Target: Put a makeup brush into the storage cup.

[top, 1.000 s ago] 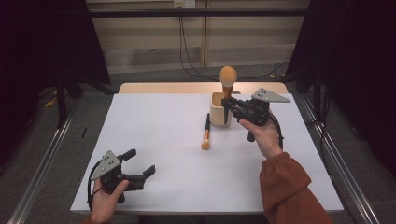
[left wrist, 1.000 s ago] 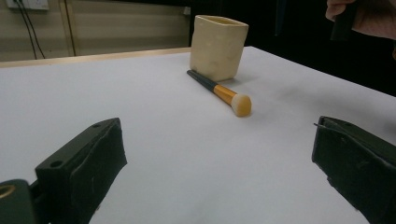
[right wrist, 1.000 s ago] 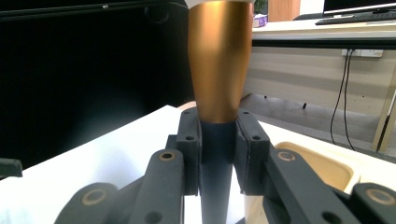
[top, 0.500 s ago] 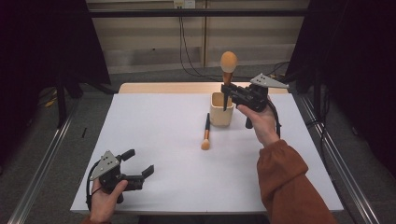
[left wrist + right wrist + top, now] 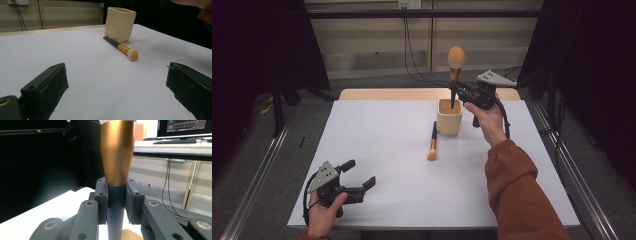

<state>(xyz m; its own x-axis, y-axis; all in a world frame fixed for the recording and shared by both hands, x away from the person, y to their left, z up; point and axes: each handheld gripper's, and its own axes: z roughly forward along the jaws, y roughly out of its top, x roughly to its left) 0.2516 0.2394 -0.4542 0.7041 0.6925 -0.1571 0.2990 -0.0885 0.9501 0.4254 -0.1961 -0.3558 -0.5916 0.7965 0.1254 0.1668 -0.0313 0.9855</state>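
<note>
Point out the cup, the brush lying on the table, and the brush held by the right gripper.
cup [image 5: 449, 120]: high view, on its front wall.
lying brush [image 5: 123, 48]: left gripper view, on its gold ferrule.
held brush [image 5: 117, 152]: right gripper view, on its copper ferrule above the jaws.

A cup [image 5: 449, 118] stood at the bench's [image 5: 377, 135] upper centre; a brush [image 5: 432, 142] lay just left, touching; another brush [image 5: 455, 75] stood above the cup.

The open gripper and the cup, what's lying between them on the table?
A small brush lies on the table, its handle end by the cup, as the left gripper view shows.
</note>
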